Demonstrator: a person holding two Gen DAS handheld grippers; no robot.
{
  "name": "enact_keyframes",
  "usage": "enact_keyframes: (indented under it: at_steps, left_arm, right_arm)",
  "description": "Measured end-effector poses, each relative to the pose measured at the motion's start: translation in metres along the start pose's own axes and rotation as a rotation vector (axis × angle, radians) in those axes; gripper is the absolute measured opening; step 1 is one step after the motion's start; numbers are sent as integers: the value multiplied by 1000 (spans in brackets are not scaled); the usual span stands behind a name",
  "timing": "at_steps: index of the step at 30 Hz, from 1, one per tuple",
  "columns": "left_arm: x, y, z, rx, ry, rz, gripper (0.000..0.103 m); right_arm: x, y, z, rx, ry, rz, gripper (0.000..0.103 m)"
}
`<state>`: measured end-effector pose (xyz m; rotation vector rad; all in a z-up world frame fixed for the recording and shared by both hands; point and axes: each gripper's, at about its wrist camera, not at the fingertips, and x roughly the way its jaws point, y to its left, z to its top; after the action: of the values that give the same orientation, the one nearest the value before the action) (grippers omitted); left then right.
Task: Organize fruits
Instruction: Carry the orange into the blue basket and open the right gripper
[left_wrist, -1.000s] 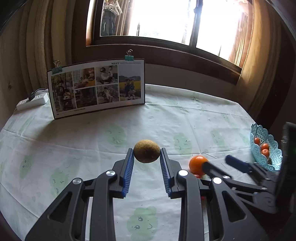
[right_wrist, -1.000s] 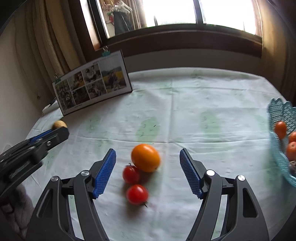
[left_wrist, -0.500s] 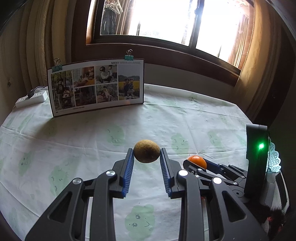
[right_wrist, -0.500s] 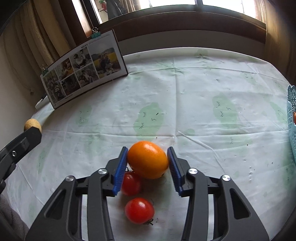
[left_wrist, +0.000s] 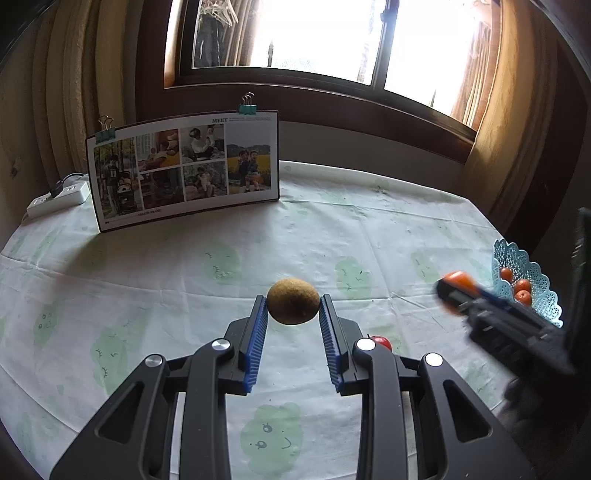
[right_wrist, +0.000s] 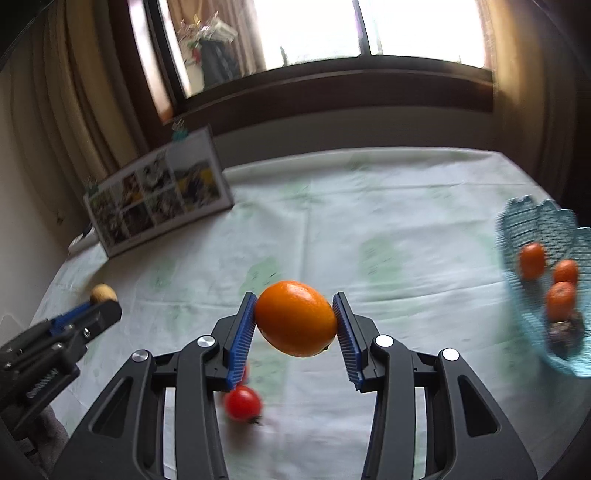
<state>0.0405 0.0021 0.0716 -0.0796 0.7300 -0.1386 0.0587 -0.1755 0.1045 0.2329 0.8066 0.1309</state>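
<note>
My left gripper (left_wrist: 293, 308) is shut on a brown kiwi (left_wrist: 293, 301), held above the tablecloth; the same kiwi (right_wrist: 104, 292) shows at the left of the right wrist view. My right gripper (right_wrist: 295, 319) is shut on an orange (right_wrist: 295, 318) and has it off the table; it appears blurred at the right of the left wrist view, where the orange (left_wrist: 457, 277) peeks out. A cherry tomato (right_wrist: 242, 403) lies on the cloth below the right gripper, with a second one mostly hidden behind its left finger. A blue lace fruit basket (right_wrist: 532, 221) at the right holds several small orange fruits.
A photo board (left_wrist: 184, 170) stands clipped upright at the back left of the round table (left_wrist: 369, 229). A white power strip (left_wrist: 59, 199) lies behind it at the left edge. Window and curtains rise behind the table. One tomato (left_wrist: 382, 341) shows by my left gripper's right finger.
My right gripper closed on the orange and lifted it off the cloth, swinging towards the basket. The two tomatoes stayed on the table. My left gripper kept still with the kiwi.
</note>
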Motion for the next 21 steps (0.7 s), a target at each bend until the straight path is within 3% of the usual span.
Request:
enact_keyframes:
  at_steps: [13, 21]
  left_arm:
    - [5, -10, -6, 29, 16, -5, 29]
    - [7, -15, -8, 46, 19, -10, 29]
  right_arm:
    - [-49, -93, 13, 124, -140, -225, 44]
    - [-49, -140, 5, 203, -126, -311, 44]
